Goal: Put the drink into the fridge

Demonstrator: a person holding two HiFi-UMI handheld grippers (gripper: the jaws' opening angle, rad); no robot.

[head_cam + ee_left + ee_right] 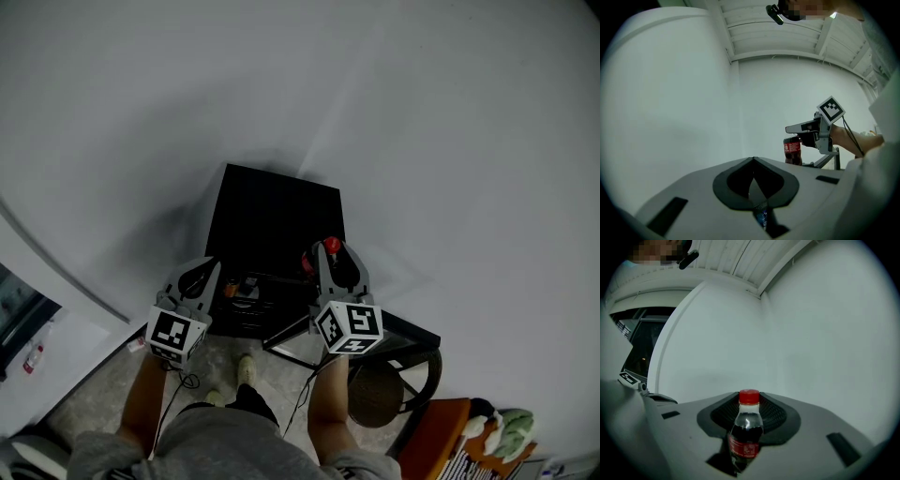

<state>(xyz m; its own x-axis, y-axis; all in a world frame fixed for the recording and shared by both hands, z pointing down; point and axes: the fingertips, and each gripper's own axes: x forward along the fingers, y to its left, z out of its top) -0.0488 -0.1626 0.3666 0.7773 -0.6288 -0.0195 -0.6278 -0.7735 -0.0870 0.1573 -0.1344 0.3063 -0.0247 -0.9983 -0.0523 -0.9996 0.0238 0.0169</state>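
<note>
**Head view.** The black fridge (272, 211) stands against the pale wall at frame centre. Whether its door is open cannot be told from above. The right gripper (339, 267), right of centre, carries the drink (330, 246), whose red cap shows just at the fridge's lower right corner. The left gripper (200, 277) sits at the fridge's lower left. A stool (380, 392) stands at lower right.

**Left gripper view.** The claw is pressed together at the tips, with nothing pinched. At right of frame the other gripper holds the dark bottle upright before the white wall.

**Right gripper view.** The claw pinches the drink by its lower body at bottom centre. The bottle stands upright, cap uppermost, label facing the camera. Only bare wall lies beyond, and no fridge opening shows.

**Step in hand.** The carry appears to be under way, with the drink gripped and close to the fridge but not yet inside. The next move probably calls for bringing the bottle to the fridge's front. The free left gripper would hold the door open if needed, and the bottle then goes upright onto a shelf.
</note>
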